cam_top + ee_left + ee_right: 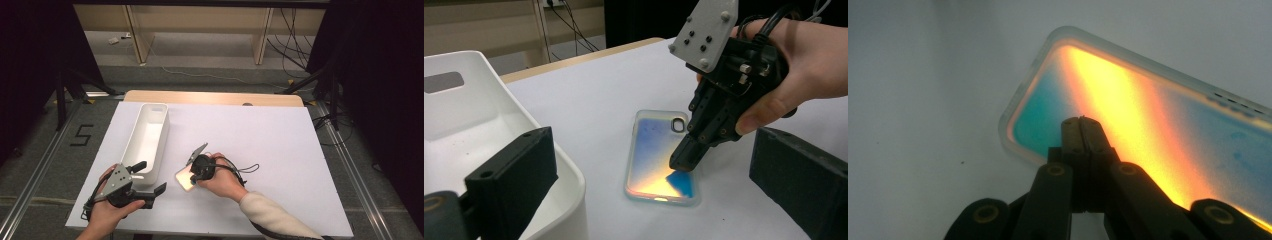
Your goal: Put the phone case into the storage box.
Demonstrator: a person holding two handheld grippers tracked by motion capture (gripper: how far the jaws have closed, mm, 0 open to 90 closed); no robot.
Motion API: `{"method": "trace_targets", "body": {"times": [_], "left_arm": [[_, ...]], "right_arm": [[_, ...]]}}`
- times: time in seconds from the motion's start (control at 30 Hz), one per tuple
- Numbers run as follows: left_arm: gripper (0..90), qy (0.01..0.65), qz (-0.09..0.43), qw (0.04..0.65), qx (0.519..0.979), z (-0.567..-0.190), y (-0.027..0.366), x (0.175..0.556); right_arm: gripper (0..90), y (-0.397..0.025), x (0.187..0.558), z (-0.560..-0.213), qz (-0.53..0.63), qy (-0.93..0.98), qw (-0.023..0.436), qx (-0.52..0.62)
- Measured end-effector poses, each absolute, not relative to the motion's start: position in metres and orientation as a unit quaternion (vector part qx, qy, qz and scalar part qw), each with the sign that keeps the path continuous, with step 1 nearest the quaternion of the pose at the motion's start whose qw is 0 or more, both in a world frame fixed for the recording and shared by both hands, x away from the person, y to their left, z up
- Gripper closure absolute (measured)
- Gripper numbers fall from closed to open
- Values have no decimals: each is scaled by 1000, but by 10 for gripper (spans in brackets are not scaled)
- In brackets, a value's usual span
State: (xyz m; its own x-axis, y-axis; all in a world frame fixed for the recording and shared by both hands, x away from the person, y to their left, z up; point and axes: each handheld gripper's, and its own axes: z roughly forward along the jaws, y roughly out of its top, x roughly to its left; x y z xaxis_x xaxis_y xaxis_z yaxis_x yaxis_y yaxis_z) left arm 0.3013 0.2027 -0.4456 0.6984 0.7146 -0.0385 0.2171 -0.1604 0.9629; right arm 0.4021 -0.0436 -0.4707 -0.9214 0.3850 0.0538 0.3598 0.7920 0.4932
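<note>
sign: black taped numeral "5" (81, 135) | on: grey floor (45, 165) beside the white table (280, 145), well apart from the left gripper (150, 182) fingers, beyond and to their left | other readable text: none on the iridescent phone case (659, 160) or white plastic bin (147, 137)

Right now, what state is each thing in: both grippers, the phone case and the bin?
Left gripper: open, holding nothing, beside the bin.
Right gripper: shut, tips down on the case.
Phone case: flat on the table, outside the bin.
Bin: upright, nothing visible inside.
</note>
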Motion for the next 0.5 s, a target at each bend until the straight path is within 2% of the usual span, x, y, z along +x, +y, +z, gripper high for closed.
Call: {"method": "trace_targets", "body": {"times": [0.5], "left_arm": [[41, 320, 219, 564, 729, -446, 202, 301]], "right_arm": [[900, -63, 393, -467, 233, 953, 22, 192]]}}
